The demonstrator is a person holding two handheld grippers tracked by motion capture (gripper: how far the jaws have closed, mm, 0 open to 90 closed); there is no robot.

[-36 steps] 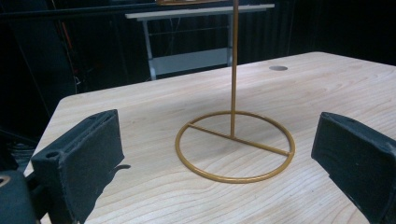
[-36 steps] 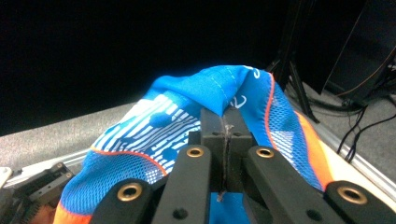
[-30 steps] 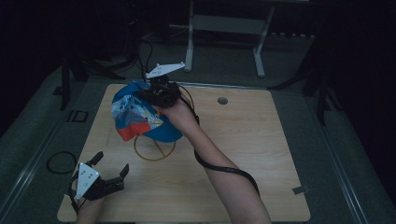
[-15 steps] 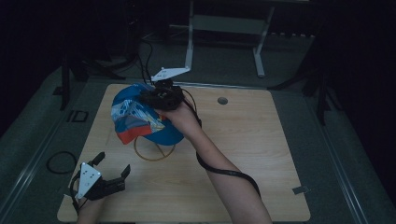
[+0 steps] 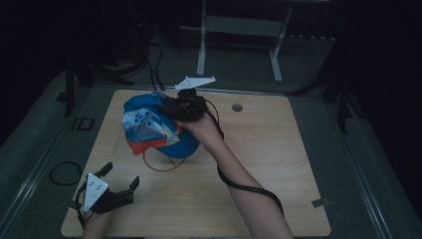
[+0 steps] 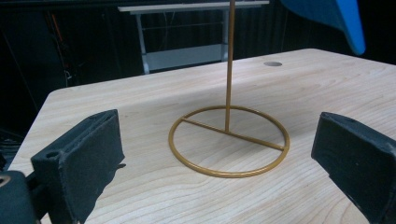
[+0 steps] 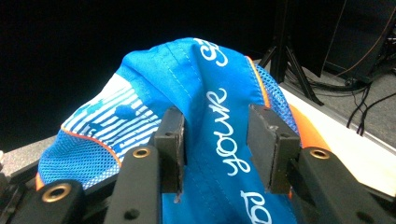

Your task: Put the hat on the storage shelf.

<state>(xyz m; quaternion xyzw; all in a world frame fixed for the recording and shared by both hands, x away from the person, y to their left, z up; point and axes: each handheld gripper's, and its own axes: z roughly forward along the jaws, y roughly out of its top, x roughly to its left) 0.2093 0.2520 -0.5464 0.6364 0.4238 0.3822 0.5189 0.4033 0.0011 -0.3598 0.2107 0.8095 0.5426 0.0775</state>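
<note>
1. From up high, the right gripper (image 5: 175, 110) is at the far side of the bench (image 5: 278, 164), sitting right on a blue cap (image 5: 149, 130) with white and orange panels. The cap rides above the gold ring base of a wire stand (image 5: 161, 167).
2. The right gripper view gets in close: script lettering runs along the blue cap (image 7: 205, 93) between the two fingers (image 7: 170, 140). Those fingers have just been opening and now stand partly apart, with fabric bulging between them; can't tell if the pads still pinch it.
3. The left gripper (image 5: 117, 188) rests at the near left corner, fingers spread wide, gripping nothing.
4. The left gripper view shows the stand (image 6: 229, 140) properly: thin upright rod, ring base with a crossbar, and a blue edge of the cap (image 6: 336, 18) at the top.
</note>
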